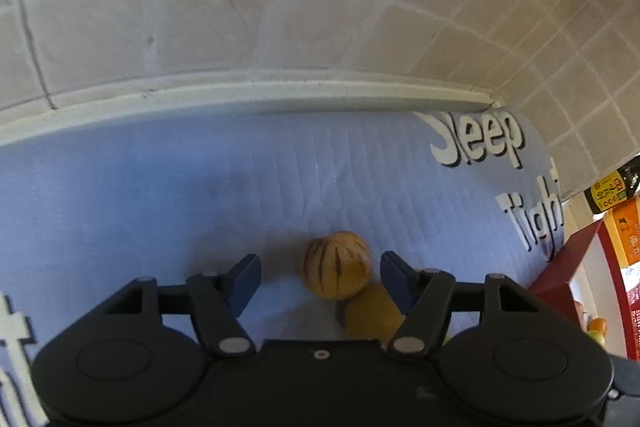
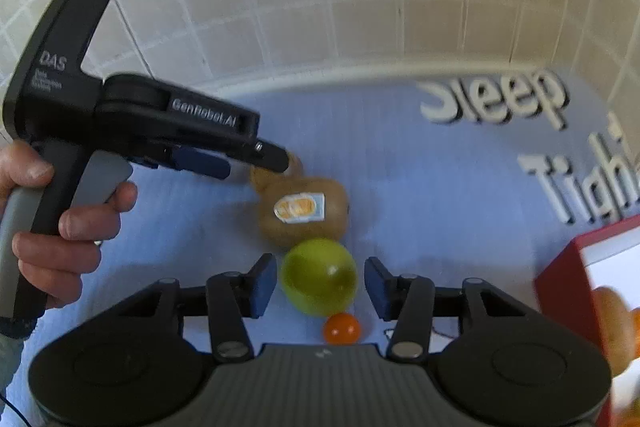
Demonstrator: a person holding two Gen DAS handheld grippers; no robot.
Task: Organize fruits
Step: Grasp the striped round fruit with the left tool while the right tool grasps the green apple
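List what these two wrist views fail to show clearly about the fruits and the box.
- Brown fruit with sticker: the sticker print is too blurred to read in the right wrist view.
- Plain yellow fruit: half hidden behind the left gripper finger in the left wrist view.
- Red box: cut by the right edge in both views; its contents show only as blurred orange shapes.
- Striped fruit: mostly hidden by the left gripper in the right wrist view.

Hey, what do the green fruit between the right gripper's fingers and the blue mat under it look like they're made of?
Green fruit: glossy, slightly translucent with a sharp highlight, so possibly plastic or wax, though a real shiny-skinned fruit can't be ruled out. Blue mat: soft, matte, quilted-looking fabric or foam, with faint stitched ridges and raised white lettering.
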